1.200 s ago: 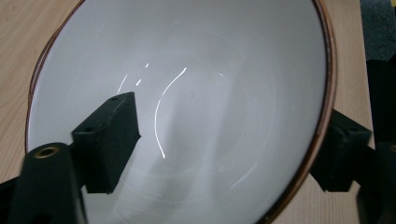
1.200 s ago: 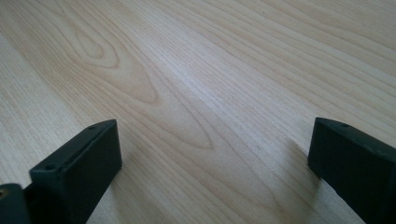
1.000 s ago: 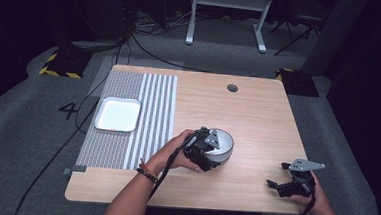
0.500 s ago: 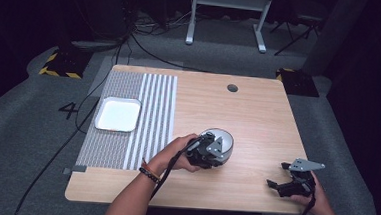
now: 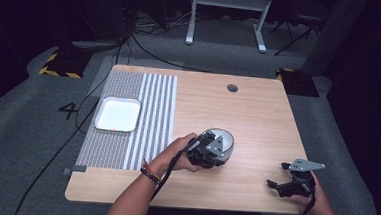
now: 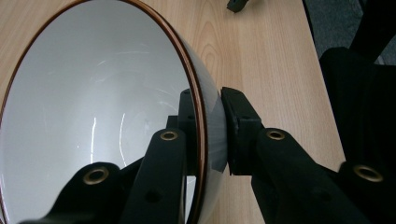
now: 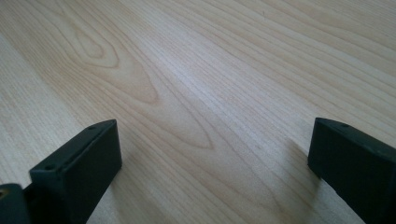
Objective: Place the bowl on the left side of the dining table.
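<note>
Left gripper (image 5: 215, 150) clamps the bowl (image 5: 225, 139) wall: one jaw inside the rim, one outside, pads pressed on it. Jaws have just been closing, with the bowl wall between them. Grip looks done; the lift or carry is still ahead, judging by the bowl sitting on the table (image 5: 258, 116).

Bowl sits right of the striped mat (image 5: 143, 114), well apart from it, toward the near edge. White tray (image 5: 118, 114) rests on the mat, empty. If the tray or mat is the destination, which can't be confirmed, the whole transfer is left.

Right gripper (image 5: 283, 182) rests on the table well right of the bowl, idle. Jaws stand wide, nothing between them.

View differences:
- Left gripper view gives the grip detail: bowl (image 6: 102, 107) has a white glazed inside, brown rim line, grey outside, and the wall is pinched between the pads at the rim. High view can't resolve that; the hand and gripper body cover the contact.
- Right gripper view confirms its wide jaws over bare table (image 7: 196, 84).
- High view alone gives the layout: mat, tray, both hands, and the cable hole (image 5: 232, 88) on the far side of the bowl.
</note>
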### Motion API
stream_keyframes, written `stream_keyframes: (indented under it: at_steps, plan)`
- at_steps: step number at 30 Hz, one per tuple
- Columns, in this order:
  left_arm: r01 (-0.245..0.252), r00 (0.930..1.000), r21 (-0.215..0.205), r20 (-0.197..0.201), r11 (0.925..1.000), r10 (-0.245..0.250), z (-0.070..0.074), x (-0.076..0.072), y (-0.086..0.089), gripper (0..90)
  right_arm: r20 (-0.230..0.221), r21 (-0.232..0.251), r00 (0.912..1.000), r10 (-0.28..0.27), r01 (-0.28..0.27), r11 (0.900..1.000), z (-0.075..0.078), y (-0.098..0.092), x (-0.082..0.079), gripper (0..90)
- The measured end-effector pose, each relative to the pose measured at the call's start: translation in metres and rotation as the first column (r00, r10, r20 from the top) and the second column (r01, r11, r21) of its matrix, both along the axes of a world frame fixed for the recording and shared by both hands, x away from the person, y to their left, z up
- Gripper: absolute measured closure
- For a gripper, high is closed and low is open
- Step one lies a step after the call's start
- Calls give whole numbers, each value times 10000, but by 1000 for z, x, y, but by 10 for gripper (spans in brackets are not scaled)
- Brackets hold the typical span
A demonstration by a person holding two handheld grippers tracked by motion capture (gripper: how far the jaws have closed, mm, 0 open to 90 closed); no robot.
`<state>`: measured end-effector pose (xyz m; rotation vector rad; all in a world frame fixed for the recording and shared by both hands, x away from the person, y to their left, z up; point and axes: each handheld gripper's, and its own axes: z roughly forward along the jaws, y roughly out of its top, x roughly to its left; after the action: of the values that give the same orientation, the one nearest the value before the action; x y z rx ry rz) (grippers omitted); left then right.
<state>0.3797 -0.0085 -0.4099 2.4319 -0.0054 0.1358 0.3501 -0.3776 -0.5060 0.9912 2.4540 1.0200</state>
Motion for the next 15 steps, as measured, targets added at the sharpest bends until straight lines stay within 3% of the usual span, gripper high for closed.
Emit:
stream_keyframes:
  at_steps: [11,15]
  plan:
    - [37,9996,-599,-270,9982,-53,8,3,5,779,0,0,10000,2,-2,10000,0,0,0,28]
    - [69,9998,-770,-186,9970,-84,10,3,7,779,3,-2,10000,2,-2,10000,0,0,0,28]
